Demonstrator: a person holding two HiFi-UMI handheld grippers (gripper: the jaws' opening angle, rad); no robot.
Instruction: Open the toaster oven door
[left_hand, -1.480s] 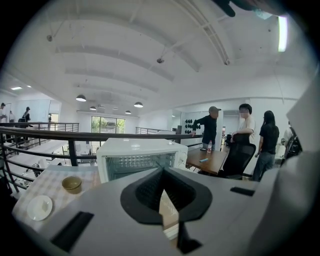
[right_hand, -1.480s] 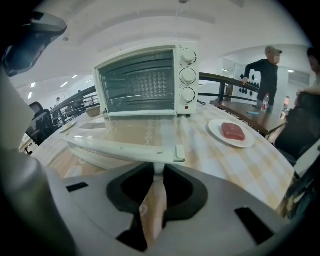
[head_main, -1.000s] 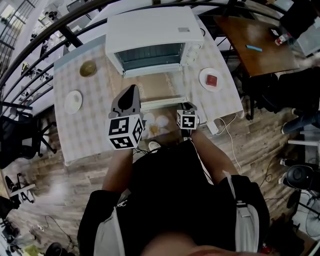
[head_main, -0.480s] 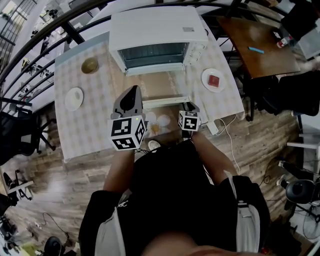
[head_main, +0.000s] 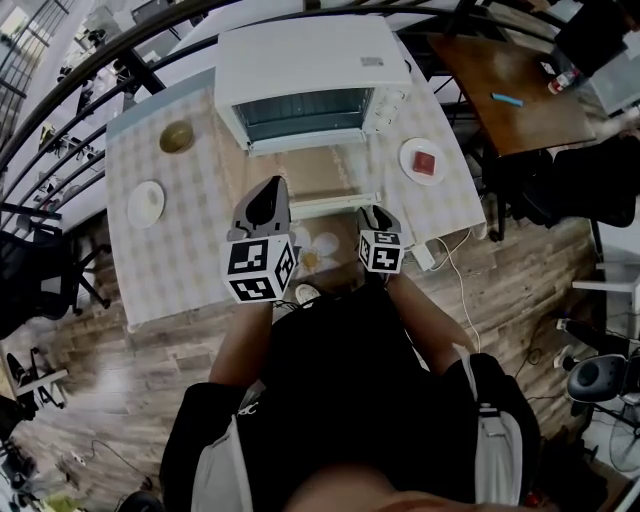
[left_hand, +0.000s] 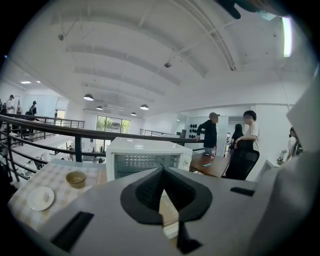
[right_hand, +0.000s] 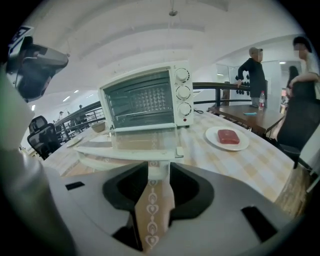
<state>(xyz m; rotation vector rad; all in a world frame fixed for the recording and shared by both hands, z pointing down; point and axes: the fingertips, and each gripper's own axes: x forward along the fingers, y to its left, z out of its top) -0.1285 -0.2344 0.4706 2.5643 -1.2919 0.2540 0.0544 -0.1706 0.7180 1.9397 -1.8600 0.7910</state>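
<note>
Both jaws of your right gripper have just been opening and now stand wide with nothing between them. The handle lies just ahead of their tips. The door is fully down, flat out in front of the oven at the far side of the bench. Your left gripper is closed and empty, held near the door's left corner.

glass oven door, cloth table cover
</note>
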